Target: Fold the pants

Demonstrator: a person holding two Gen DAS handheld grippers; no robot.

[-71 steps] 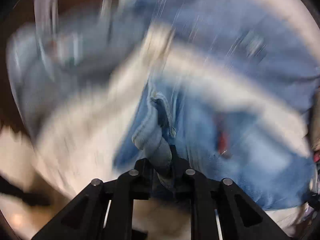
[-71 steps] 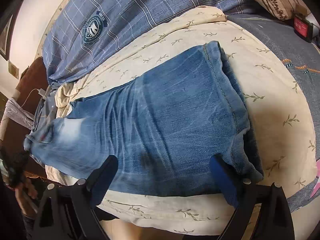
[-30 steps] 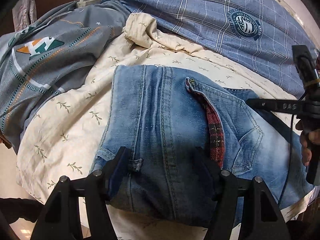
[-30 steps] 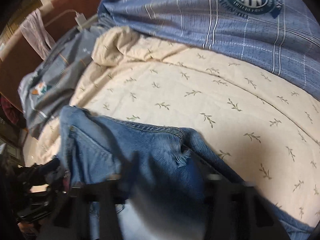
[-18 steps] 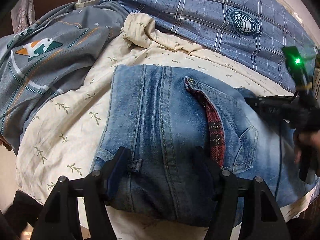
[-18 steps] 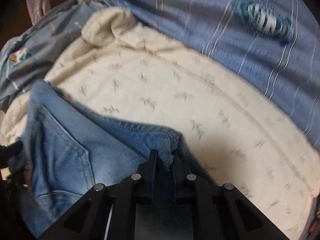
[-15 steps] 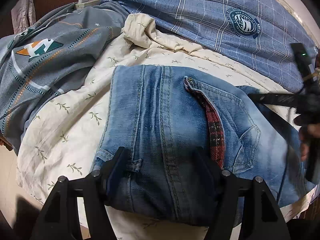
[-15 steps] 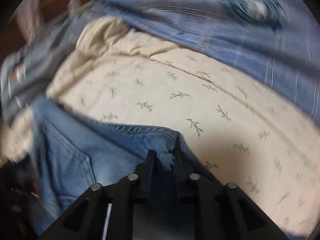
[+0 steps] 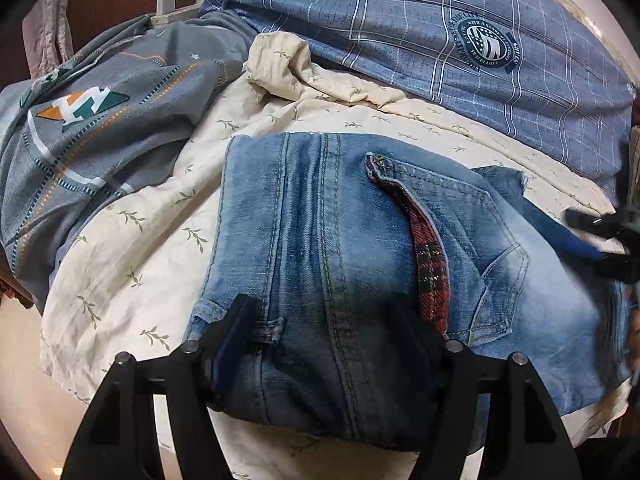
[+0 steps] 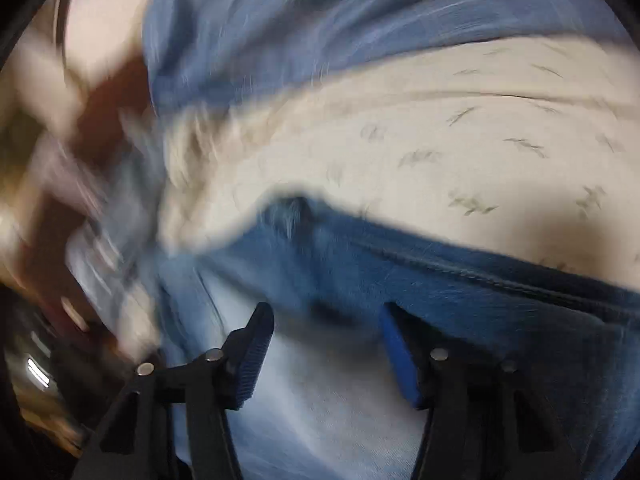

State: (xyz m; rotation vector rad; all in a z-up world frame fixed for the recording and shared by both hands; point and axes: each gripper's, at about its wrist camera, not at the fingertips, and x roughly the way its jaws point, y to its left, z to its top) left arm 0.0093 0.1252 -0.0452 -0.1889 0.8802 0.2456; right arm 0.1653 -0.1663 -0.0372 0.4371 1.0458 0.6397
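Left view: the left gripper (image 9: 320, 332) has its jaws spread wide over the folded jeans (image 9: 340, 248) on the sheet (image 9: 132, 240).

Right view, blurry: the right gripper (image 10: 326, 344) has just been opening its jaws; the jeans (image 10: 440, 292) lie loose between and ahead of them.

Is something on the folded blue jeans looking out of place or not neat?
Yes. On the folded blue denim jeans, a pocket edge is turned outward, so its red plaid lining shows. Also a frayed denim corner sticks out at the far right edge, on the cream leaf-print bedsheet. No damage is visible otherwise.
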